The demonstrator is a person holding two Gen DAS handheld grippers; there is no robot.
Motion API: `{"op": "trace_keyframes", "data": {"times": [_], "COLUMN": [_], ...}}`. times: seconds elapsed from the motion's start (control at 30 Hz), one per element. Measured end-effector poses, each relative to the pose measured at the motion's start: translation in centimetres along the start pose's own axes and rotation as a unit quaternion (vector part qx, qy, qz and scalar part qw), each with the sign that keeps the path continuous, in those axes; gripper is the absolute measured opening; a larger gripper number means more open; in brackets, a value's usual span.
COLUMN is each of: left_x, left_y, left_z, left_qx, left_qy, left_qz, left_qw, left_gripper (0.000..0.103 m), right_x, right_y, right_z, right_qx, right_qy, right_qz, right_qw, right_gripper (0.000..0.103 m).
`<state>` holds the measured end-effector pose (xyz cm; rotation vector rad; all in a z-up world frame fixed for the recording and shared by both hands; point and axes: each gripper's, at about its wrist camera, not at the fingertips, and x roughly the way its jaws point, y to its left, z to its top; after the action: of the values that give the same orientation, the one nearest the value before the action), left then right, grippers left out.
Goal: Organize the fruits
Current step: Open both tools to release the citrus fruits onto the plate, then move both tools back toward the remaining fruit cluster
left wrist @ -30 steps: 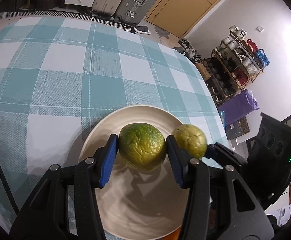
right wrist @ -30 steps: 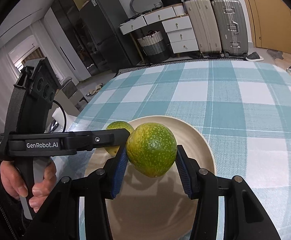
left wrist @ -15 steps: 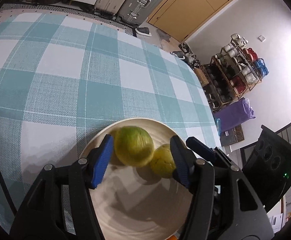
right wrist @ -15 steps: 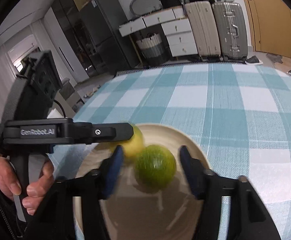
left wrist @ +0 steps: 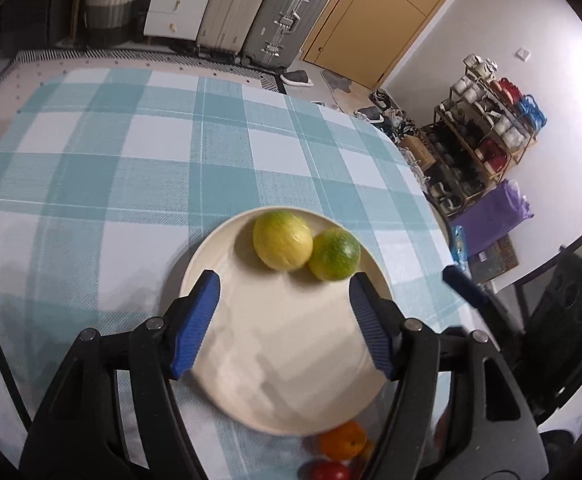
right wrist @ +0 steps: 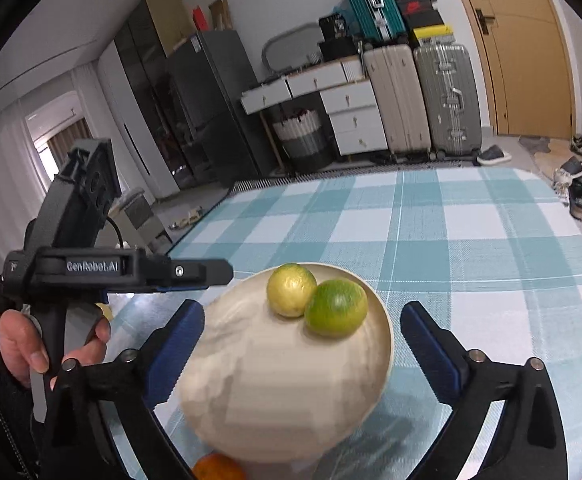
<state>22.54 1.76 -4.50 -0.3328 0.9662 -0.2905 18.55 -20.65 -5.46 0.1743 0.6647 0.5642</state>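
A cream plate (left wrist: 283, 360) (right wrist: 283, 392) lies on the checked tablecloth. A yellowish citrus fruit (left wrist: 282, 246) (right wrist: 291, 289) and a greener one (left wrist: 334, 254) (right wrist: 336, 307) rest side by side, touching, at the plate's far side. My left gripper (left wrist: 285, 320) is open and empty above the plate, short of the fruits. My right gripper (right wrist: 303, 356) is open and empty, its blue pads wide on either side of the plate. An orange (left wrist: 343, 440) (right wrist: 219, 468) and a red fruit (left wrist: 329, 470) lie on the cloth at the plate's near edge.
The teal and white checked tablecloth (left wrist: 131, 152) stretches far beyond the plate. The left gripper's body and the hand holding it (right wrist: 71, 264) show at the left of the right wrist view. Suitcases, drawers and a shoe rack stand past the table.
Both grippers opened and let go of their fruits, which now rest on the plate. Both grippers pulled back and up from the plate.
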Motion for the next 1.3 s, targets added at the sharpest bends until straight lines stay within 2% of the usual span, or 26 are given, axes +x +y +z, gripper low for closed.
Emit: {"op": "trace_keyframes", "data": {"times": [0.17,0.4,0.6,0.77,1.3], "left_x": [-2.8,-5.4,-6.6,-7.7,-8.0], "left_y": [-0.8,-1.4,-2.1,-2.5,-3.2], "left_z": [-2.4,-6.0,-8.3,-10.1,-14.6], "left_qx": [0.015,0.022,0.03,0.031,0.037], "left_qy": [-0.021,-0.032,-0.032,-0.041,-0.014], "left_qz": [0.021,0.041,0.065,0.073,0.093], "left_qw": [0.9994,0.9984,0.9969,0.996,0.9949], "left_gripper": [0.075,0.081,0.086,0.101,0.102], "right_x": [-2.1,-3.9,-5.7,-6.9,-9.6], "right_y": [0.9,2.3,3.4,3.8,4.5], "right_z": [-0.7,-2.1,-3.4,-4.1,-6.8], "right_qx": [-0.017,-0.025,-0.031,-0.03,-0.002], "right_qy": [-0.015,0.006,0.005,0.001,0.016], "right_qz": [-0.008,-0.013,-0.012,-0.009,0.0], "right_qw": [1.0,1.0,0.999,0.999,1.0], "right_gripper": [0.103,0.103,0.103,0.103,0.103]}}
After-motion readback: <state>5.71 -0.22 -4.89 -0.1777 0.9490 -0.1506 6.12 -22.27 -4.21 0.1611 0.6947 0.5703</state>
